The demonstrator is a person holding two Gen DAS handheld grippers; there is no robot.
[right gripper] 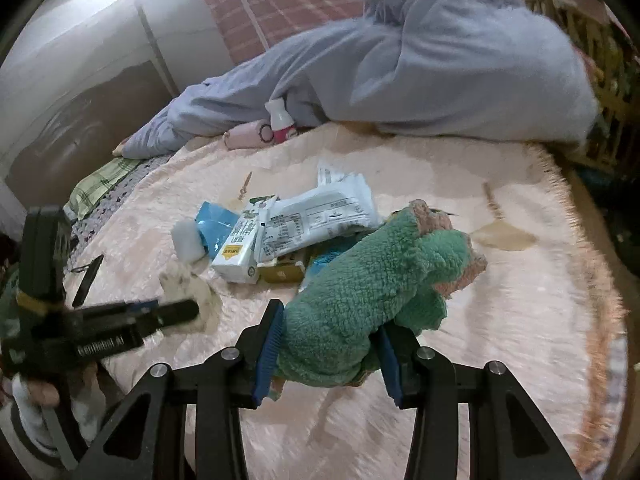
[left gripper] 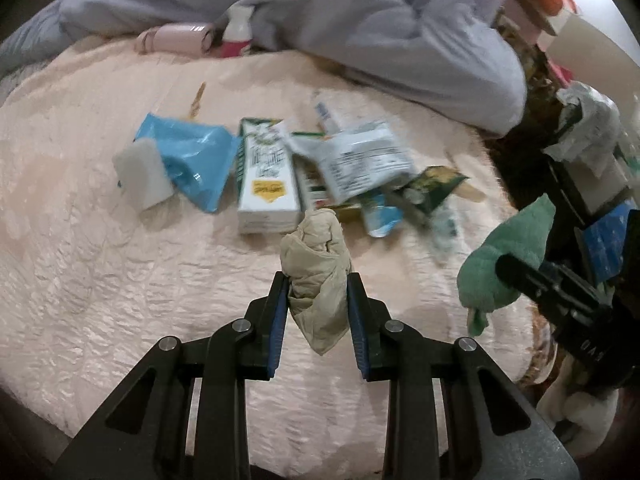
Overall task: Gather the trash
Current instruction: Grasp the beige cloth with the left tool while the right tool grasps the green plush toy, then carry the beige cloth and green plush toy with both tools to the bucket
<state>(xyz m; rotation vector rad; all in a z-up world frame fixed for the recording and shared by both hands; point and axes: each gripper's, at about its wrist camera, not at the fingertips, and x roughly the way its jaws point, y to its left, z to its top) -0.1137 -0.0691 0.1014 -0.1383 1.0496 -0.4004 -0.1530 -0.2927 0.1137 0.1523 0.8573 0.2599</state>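
A pile of trash lies on the pink bed cover (left gripper: pixel 100 248): a blue wrapper (left gripper: pixel 192 156), a white and green milk carton (left gripper: pixel 266 184), a white printed wrapper (left gripper: pixel 360 160) and a dark green packet (left gripper: pixel 432 188). My left gripper (left gripper: pixel 318 288) is shut on a crumpled beige sock (left gripper: pixel 316 264), held above the cover in front of the pile. My right gripper (right gripper: pixel 330 320) is shut on a fluffy green sock (right gripper: pixel 372 280); it shows in the left wrist view (left gripper: pixel 504 264) too. The same pile (right gripper: pixel 288 228) lies beyond it.
A grey-blue garment (left gripper: pixel 360 20) is heaped at the back of the bed. A pink roll (left gripper: pixel 176 38) and a small white and pink bottle (left gripper: pixel 238 32) lie beside it. A white foam block (left gripper: pixel 140 172) sits left of the pile. A stain (right gripper: pixel 504 236) marks the cover.
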